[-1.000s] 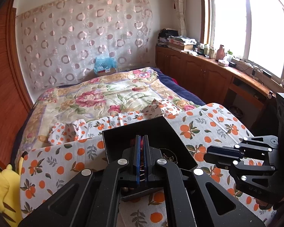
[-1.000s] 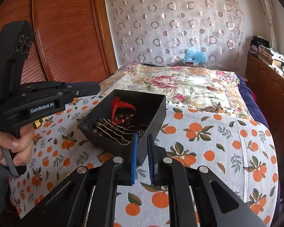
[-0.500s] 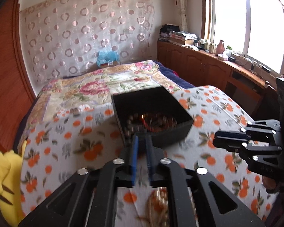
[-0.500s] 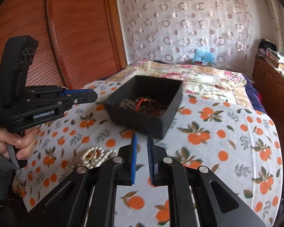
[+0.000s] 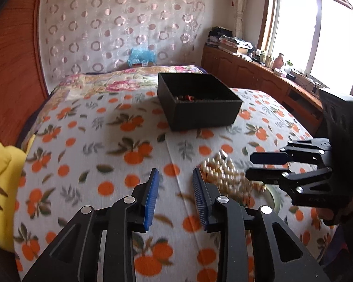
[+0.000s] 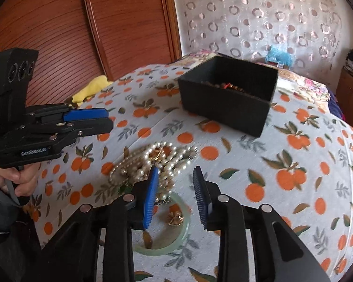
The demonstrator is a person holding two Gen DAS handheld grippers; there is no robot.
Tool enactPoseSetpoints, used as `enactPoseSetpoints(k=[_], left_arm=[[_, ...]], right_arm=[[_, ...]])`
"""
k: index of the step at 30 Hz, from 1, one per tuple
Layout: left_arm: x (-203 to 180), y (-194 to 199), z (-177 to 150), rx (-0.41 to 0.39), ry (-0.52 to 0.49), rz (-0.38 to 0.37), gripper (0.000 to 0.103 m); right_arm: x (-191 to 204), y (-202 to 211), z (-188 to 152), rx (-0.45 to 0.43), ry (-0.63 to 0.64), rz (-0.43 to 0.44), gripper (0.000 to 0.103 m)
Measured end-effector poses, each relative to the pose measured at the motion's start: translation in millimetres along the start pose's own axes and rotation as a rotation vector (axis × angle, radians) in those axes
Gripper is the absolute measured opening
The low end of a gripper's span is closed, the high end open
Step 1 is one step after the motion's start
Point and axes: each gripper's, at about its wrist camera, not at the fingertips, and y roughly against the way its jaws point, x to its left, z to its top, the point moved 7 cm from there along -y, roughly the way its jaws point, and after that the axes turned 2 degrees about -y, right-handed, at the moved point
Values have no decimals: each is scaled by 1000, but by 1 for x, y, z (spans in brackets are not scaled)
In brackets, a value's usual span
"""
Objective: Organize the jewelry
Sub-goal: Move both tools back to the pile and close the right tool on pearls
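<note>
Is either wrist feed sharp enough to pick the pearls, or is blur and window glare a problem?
Left wrist view: window blown out, pearl necklace smeared by motion blur. Right wrist view: even light, pearls clearer, cloth edges slightly blurred, fisheye bending.

Left wrist view: close over the cloth (image 5: 87, 141), angled down, facing the far wall, box (image 5: 200, 110) upper centre. Right wrist view: same tilt, from the other side, box (image 6: 226, 101) upper right. Shared: box, cloth, pearls (image 5: 226, 176) (image 6: 162, 159), each other's gripper.
</note>
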Motion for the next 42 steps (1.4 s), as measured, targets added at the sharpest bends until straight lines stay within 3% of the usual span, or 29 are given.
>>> enactPoseSetpoints(k=[9, 11, 13, 25, 42], left_arm=[[-5, 4, -9, 6, -8, -11, 28], [-7, 5, -9, 6, -11, -13, 29], [-9, 4, -10, 9, -12, -17, 29], [-22, -12, -17, 65, -44, -33, 29], [-26, -39, -8, 129, -83, -39, 28]], right_arm=[[4, -21, 0, 85, -43, 18, 33], [5, -23, 0, 82, -30, 0, 20], [7, -22, 0, 80, -24, 0, 16], [-7, 20, 19, -40, -22, -35, 16], [-41, 70, 37, -142, -47, -101, 16]])
